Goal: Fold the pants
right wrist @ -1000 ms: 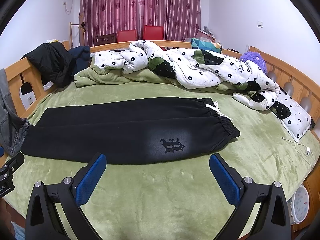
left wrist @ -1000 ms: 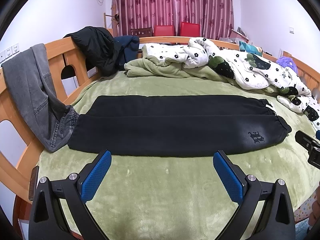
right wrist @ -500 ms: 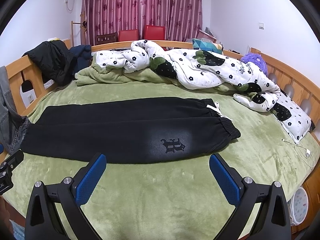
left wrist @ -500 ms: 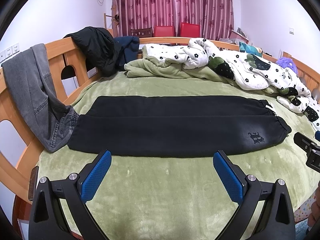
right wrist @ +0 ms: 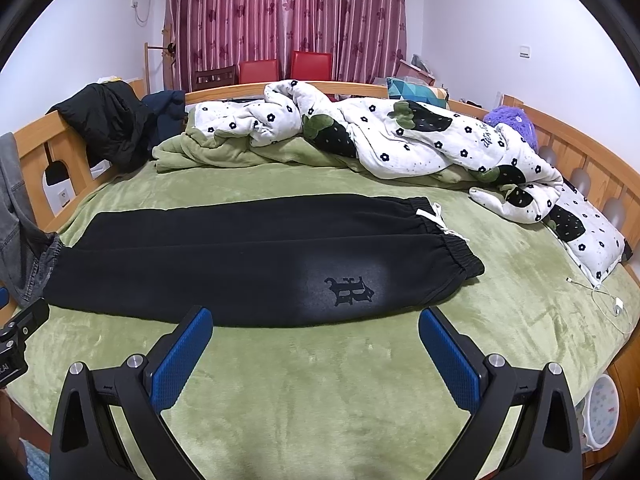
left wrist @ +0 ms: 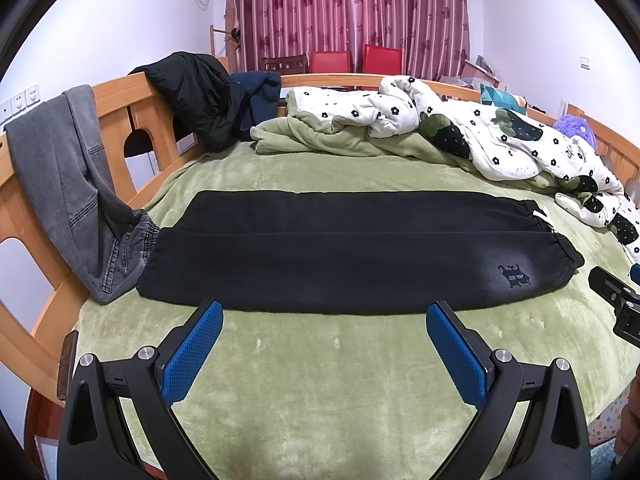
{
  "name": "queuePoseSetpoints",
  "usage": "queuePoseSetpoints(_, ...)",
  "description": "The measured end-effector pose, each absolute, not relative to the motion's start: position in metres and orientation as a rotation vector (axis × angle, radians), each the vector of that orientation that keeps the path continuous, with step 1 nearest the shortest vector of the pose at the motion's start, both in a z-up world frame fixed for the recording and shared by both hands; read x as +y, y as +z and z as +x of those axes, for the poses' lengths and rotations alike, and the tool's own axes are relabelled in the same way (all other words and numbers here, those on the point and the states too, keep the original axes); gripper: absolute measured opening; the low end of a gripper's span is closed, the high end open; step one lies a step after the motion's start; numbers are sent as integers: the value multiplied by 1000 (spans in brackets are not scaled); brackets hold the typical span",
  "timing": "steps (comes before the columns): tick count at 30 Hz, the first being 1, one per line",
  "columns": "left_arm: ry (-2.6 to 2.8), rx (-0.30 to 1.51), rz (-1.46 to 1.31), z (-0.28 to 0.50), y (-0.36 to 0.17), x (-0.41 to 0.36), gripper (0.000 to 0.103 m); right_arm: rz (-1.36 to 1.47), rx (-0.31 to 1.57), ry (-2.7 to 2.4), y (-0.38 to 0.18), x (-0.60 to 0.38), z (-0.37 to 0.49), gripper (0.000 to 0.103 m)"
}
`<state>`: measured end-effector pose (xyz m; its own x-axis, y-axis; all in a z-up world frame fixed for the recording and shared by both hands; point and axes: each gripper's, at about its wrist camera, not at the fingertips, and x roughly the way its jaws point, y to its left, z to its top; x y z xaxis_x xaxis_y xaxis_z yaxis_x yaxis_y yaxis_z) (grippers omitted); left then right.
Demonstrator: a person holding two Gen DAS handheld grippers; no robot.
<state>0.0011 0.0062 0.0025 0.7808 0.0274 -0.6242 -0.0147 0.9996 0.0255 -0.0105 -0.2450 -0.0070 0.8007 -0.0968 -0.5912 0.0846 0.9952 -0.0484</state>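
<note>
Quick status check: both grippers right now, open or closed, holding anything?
Left gripper: open, holding nothing, above the green blanket short of the black pants.
Right gripper: open, holding nothing, just short of the pants' near edge.

**Black pants on green, under maroon curtains**

The black fleece pants (left wrist: 352, 256) carry a dark gothic emblem (right wrist: 350, 290) on a faded grey patch and a white drawstring (right wrist: 438, 220). The plush bed cover (left wrist: 320, 380) is olive green. The crumpled quilt (right wrist: 400, 136) is white with small black flowers and large black, green-leafed strawberries. The curtains (left wrist: 348, 4) are maroon with pale stripes and a floral print. Grey denim jeans (left wrist: 72, 184) drape the honey-coloured wooden bed frame (left wrist: 120, 92). Each tool has black arms and textured blue pads (left wrist: 192, 350).
</note>
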Motion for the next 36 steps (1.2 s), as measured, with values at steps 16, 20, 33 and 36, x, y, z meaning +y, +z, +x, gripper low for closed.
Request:
queuePoseSetpoints(16,25,675,14,1,3,8,100,-35,643,-113,-9,-245,-12,103)
queuePoseSetpoints(20,26,677,15,1,3,8,100,-46,636,-109,-8,-244,-14,103)
queuePoseSetpoints(33,12,679,-32,-4,7,15,100,-39,632,-71,1,-241,-24,103)
queuePoseSetpoints(36,7,678,-70,-7,14,22,98,-30,603,-31,7,-241,-31,103)
